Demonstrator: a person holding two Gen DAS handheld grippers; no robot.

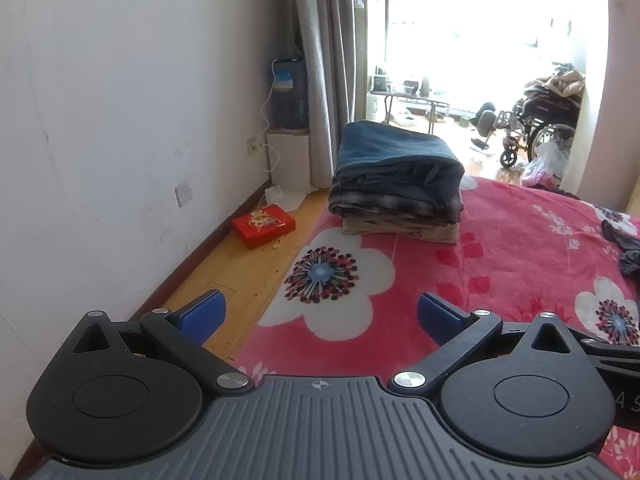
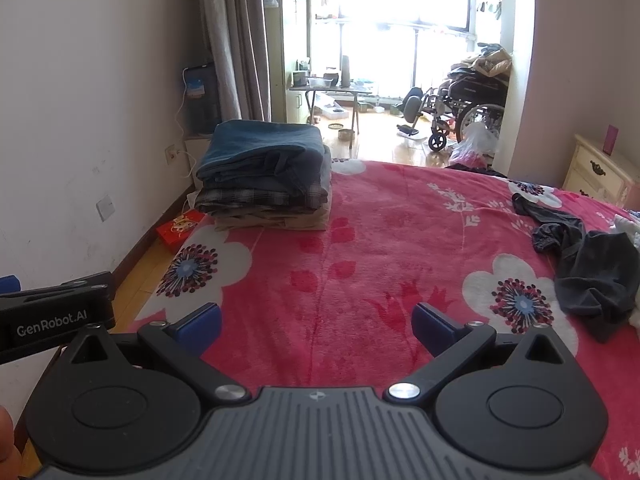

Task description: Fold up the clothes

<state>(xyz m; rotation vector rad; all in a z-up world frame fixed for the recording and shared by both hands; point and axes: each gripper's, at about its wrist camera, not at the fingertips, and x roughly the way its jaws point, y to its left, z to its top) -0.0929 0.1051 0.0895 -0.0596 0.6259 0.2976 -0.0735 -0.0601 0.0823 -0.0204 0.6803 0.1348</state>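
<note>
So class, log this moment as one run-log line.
left gripper: open, empty | right gripper: open, empty | folded stack: on bed | dark garment: unfolded

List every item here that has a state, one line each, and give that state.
Left claw: open, empty, above the bed edge.
Right claw: open, empty, above the blanket.
Stack of clothes: folded, piled neatly at the bed's far left corner.
Dark garment: unfolded, crumpled on the right side of the bed.
Floral blanket: spread flat.
Curtain: drawn aside.
Red box: lying on the floor, by the wall.
</note>
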